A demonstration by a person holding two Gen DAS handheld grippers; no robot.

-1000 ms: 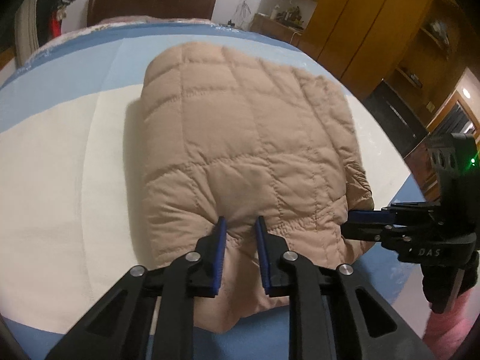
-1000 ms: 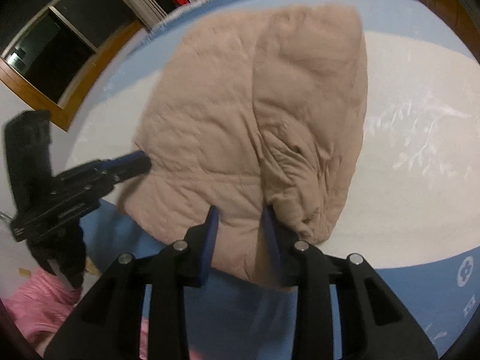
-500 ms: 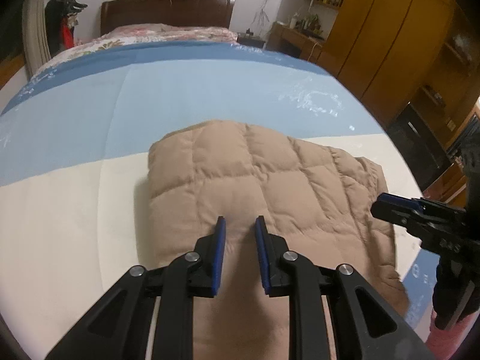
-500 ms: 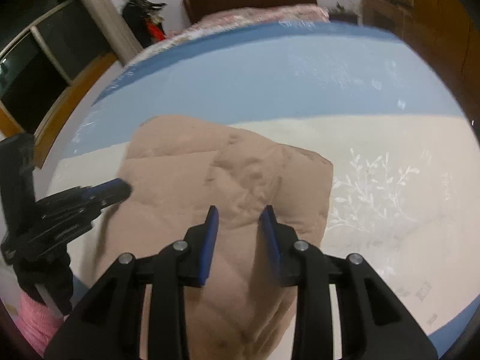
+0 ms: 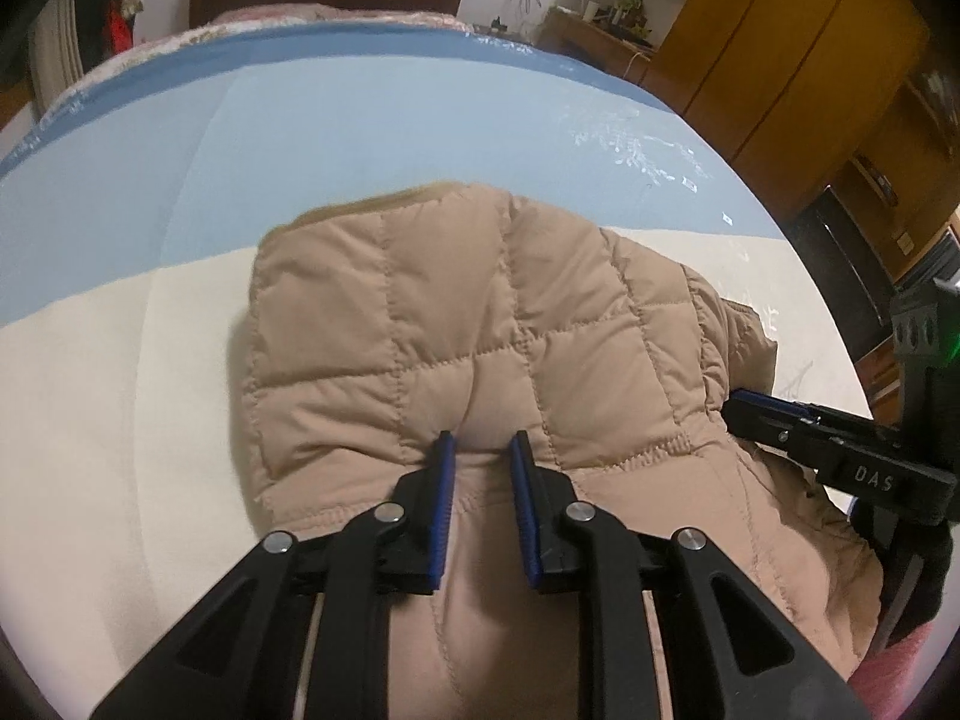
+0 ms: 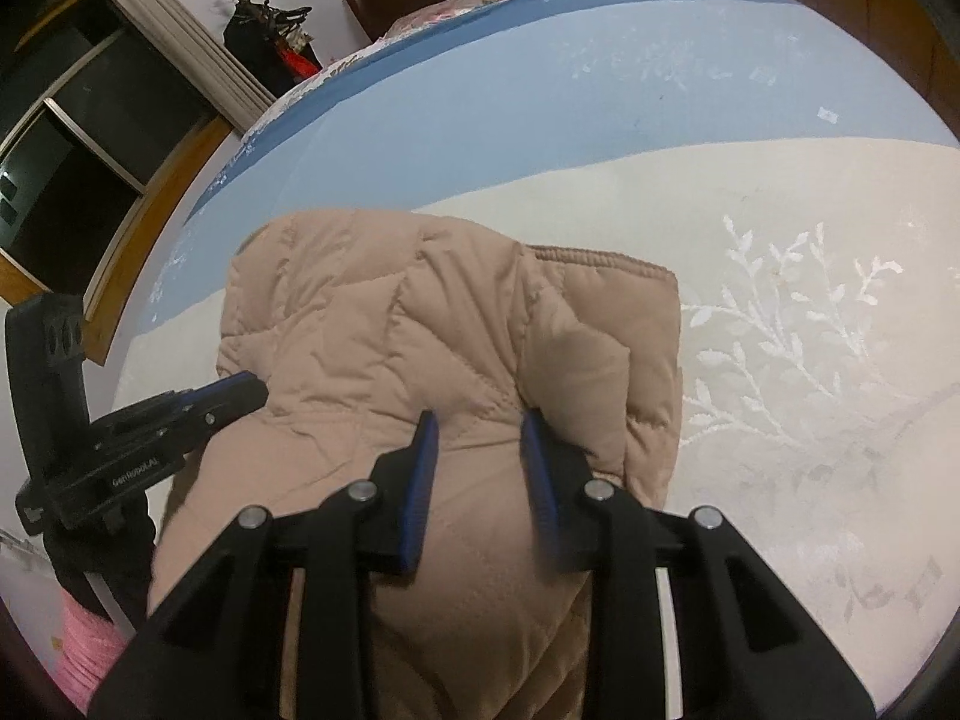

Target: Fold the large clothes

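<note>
Tan quilted jacket point(image 5: 480, 324) on bed point(image 5: 90, 408), folded edge pinched by both part-open tools, left tool point(image 5: 482, 447), right tool point(image 6: 477, 420)

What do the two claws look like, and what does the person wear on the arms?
Both claws are black plastic with triangular cut-outs, silver screws and ribbed blue pads. The left claw shows white "GenRobot.AI" lettering on its side in the right wrist view. The right claw bears "DAS" on its side, and a green light glows on its body. A pink knitted sleeve and dark gloves show.

tan quilted puffer jacket point(image 5: 480, 330), folded into puffy bundle, lies on cream-and-blue bedspread point(image 5: 90, 420), stitched hem edge on top
</note>
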